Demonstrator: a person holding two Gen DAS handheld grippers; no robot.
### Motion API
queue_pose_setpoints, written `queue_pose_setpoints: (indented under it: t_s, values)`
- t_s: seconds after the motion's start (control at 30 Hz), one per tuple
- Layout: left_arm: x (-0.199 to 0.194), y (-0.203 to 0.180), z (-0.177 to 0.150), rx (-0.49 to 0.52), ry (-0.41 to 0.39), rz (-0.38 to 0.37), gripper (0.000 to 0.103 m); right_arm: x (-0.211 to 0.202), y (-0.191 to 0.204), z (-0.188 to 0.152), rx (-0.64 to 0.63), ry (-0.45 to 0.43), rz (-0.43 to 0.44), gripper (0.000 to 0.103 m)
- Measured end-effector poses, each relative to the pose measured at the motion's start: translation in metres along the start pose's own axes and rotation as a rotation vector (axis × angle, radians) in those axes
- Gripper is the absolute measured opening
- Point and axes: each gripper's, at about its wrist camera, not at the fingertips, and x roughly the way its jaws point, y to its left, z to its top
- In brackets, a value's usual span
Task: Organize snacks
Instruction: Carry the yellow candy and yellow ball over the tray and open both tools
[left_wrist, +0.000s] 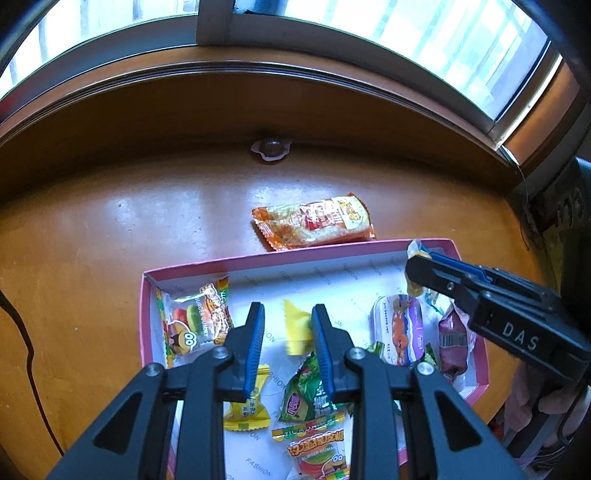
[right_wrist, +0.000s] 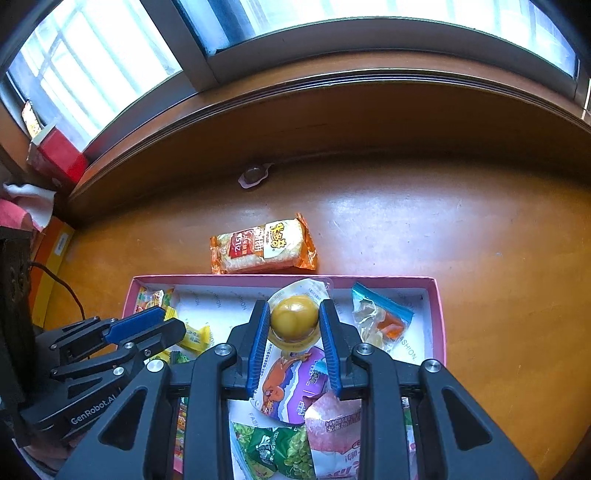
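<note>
Right gripper (right_wrist: 291, 325): clamped on the yellow jelly cup (right_wrist: 294, 320), held above the pink box (right_wrist: 439, 314).
Left gripper (left_wrist: 288, 332): jaws apart, empty, over the box interior.
Release advice: lower into the bare patch just ahead of the fingers, clear of the purple cup (right_wrist: 291, 384).
Leftovers: orange cracker pack (right_wrist: 264, 247) and small jelly (right_wrist: 253, 175) lie beyond the box.

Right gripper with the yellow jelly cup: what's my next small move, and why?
Probably lower it a little and open. The right gripper pinches the yellow jelly cup already inside the pink box, above the purple snack pack. The left gripper is open and clear, so nothing blocks the drop.
</note>
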Motion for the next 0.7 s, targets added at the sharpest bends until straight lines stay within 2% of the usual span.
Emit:
queue_pose_setpoints:
  t_s: [0.37, 0.57, 0.7]
  values:
    - [-0.002, 0.001, 0.0, -0.007, 0.001, 0.002, 0.027, -0.004, -0.004, -0.001, 0.02, -0.012, 0.004, 0.033]
    - [-0.006, -0.001, 0.001, -0.003, -0.009, 0.007, 0.033, -0.008, -0.003, -0.002, 0.02, -0.022, 0.003, 0.038]
    - [-0.007, 0.0, 0.002, -0.004, -0.01, 0.011, 0.037, -0.011, -0.003, -0.001, 0.025, -0.026, 0.009, 0.046]
